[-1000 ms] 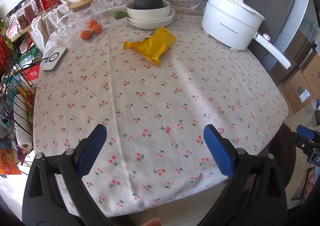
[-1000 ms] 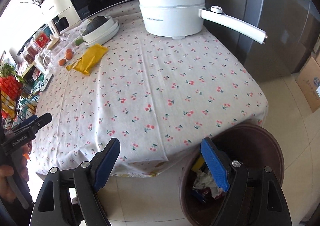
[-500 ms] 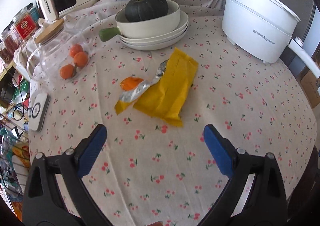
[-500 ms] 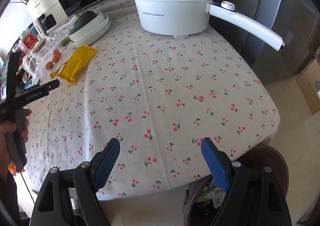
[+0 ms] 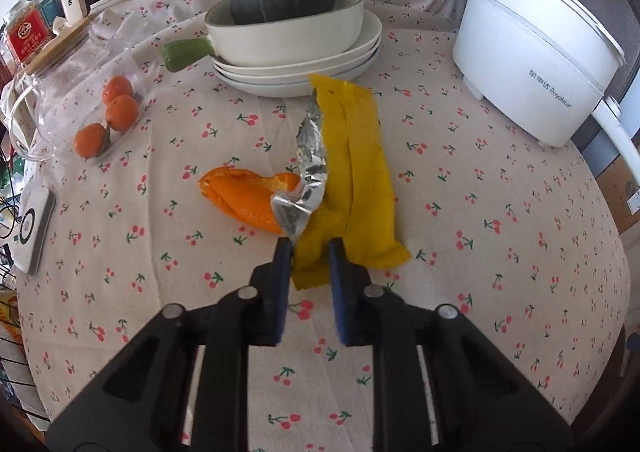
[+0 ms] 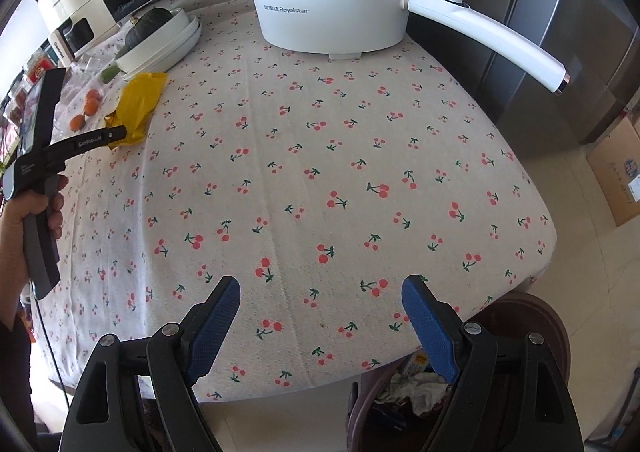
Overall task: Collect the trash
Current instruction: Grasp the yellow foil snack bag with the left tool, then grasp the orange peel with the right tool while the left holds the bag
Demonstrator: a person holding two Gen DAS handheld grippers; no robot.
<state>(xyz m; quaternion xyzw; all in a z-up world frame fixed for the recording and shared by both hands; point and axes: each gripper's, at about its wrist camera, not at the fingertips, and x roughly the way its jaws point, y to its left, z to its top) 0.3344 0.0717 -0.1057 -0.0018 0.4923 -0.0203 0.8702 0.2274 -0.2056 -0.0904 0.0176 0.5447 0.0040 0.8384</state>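
The yellow wrapper (image 5: 356, 176) lies on the cherry-print worktop (image 5: 500, 252), its long axis running straight away from the left gripper (image 5: 310, 248) toward the stacked white plates (image 5: 296, 64), so that its near end sits between the two blue fingers. From the left of the left wrist view, a clear bag of small oranges (image 5: 108, 116) is seen well apart from the trash, then an orange peel (image 5: 244, 198) just beside the wrapper, then a crumpled foil strip (image 5: 310, 168) laid along the wrapper's left edge, its lower end touching the left finger's tip. The left gripper's jaws are drawn nearly together around the wrapper's near corner, with a narrow gap left in which yellow is visible; whether the film is firmly pinched cannot be told, though a grasp is judged to be closing. Further right stands the white electric pot (image 5: 532, 68), clear of the path. The right gripper (image 6: 322, 314) is held released, jaws wide, over the worktop's near edge and far from the wrapper, so the left is plainly nearer. Below and right of it the brown trash bin (image 6: 556, 336) is seen beside the worktop, already holding scraps. The foil and peel may be dragged or left behind when the wrapper is lifted.
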